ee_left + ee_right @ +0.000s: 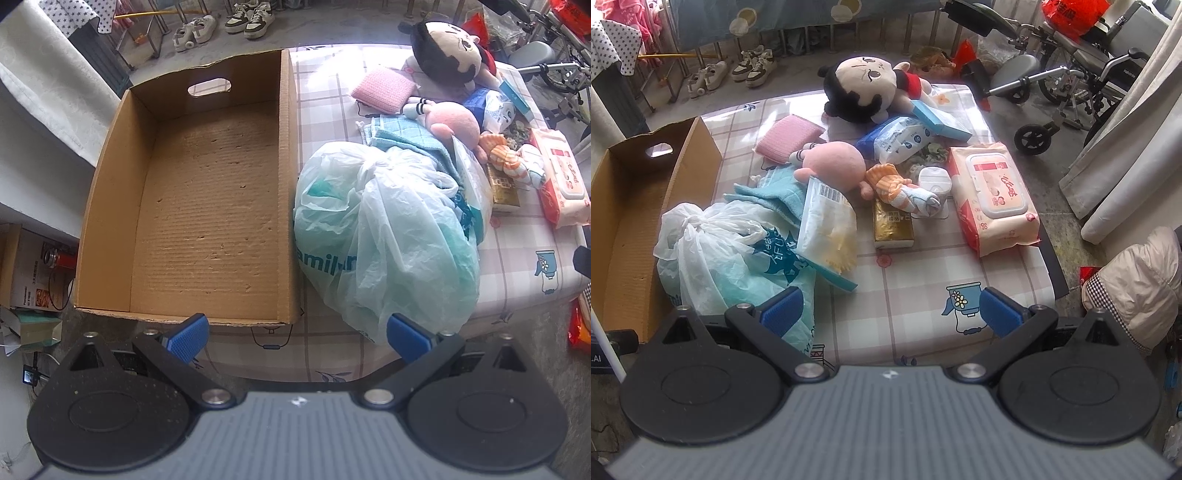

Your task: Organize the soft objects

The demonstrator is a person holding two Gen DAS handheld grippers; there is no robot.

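Left wrist view: the left tongs (297, 334) stand apart and hold nothing. The cardboard box (207, 206) is empty, its long axis toward 12 o'clock. The tied plastic bag (384, 236) lies just beside it on the bench (524, 251), at 2 o'clock.

Right wrist view: the right tongs (890, 312) are also apart and empty. The big doll (868, 88) lies at 12 o'clock, head toward 9. Sorting seems not yet begun; the next move probably calls for gripping the bag.

A table (923, 258) with a pink-checked, flower-printed cover carries an open brown cardboard box (207, 206) at its left. Just beside the box lies a knotted pale-green plastic bag (384, 236). Farther back are a pink knitted pad (788, 137), a black-haired plush doll (864, 88), a gold packet (893, 223) and a pink wet-wipes pack (993, 199).
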